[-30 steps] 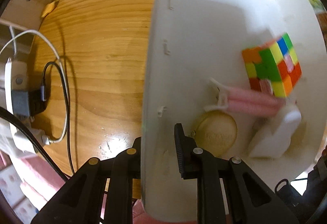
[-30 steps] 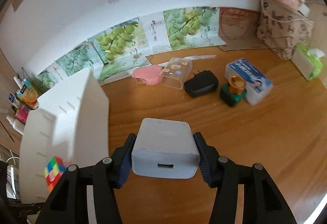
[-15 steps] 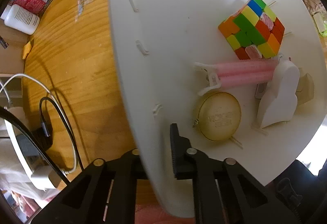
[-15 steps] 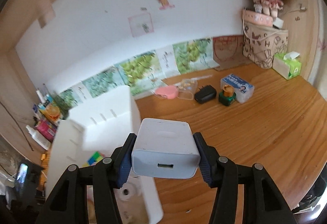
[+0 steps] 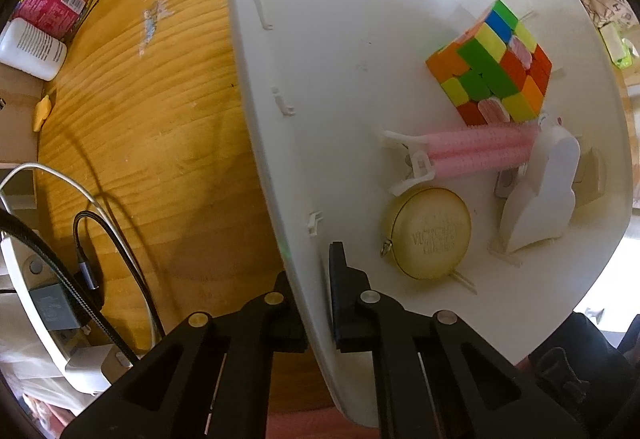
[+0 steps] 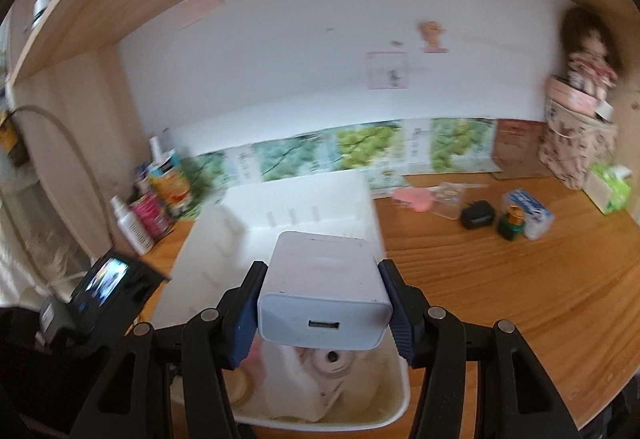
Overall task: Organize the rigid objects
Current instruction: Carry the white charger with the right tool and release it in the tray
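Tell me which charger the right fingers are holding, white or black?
The white charger, clamped between the right fingers; the black charger lies far off on the desk.

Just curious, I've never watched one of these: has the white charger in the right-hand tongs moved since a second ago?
Yes. The white charger has swung left from above the wooden table and now hangs over the white bin, still clamped in the right tongs.

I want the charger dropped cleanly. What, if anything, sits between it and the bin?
Nothing visible. The right gripper holds the charger over the open white bin, with only air below it. The cube, pink clip and round tin already lie inside, leaving bare floor.
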The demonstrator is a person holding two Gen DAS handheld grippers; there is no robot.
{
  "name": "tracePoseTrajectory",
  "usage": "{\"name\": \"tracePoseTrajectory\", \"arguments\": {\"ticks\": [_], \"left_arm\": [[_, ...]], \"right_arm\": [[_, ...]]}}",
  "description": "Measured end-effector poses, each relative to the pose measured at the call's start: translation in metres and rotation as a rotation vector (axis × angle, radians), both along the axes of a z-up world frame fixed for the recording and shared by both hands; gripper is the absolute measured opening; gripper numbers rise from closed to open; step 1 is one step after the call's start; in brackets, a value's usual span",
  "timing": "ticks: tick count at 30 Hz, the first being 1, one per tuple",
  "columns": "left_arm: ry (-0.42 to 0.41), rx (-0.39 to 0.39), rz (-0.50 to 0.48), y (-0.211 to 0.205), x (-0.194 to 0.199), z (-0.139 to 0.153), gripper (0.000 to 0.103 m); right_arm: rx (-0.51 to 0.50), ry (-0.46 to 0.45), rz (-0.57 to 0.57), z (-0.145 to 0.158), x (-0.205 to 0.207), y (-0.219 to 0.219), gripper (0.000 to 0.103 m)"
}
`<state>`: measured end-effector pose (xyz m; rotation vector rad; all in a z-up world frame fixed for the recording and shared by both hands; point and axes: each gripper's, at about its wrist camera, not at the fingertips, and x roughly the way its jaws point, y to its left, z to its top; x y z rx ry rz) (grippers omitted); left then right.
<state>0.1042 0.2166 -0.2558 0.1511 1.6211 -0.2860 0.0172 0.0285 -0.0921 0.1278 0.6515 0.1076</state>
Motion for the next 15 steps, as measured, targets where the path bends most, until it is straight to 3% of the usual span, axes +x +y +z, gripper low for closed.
{"name": "tracePoseTrajectory", "arguments": {"ticks": [15], "left_arm": [[-0.009,0.054,0.139,0.013,0.006,0.002,0.007]], "right_arm": [[-0.125,0.107,0.262,-0.016,0.007,0.035,0.057]]}}
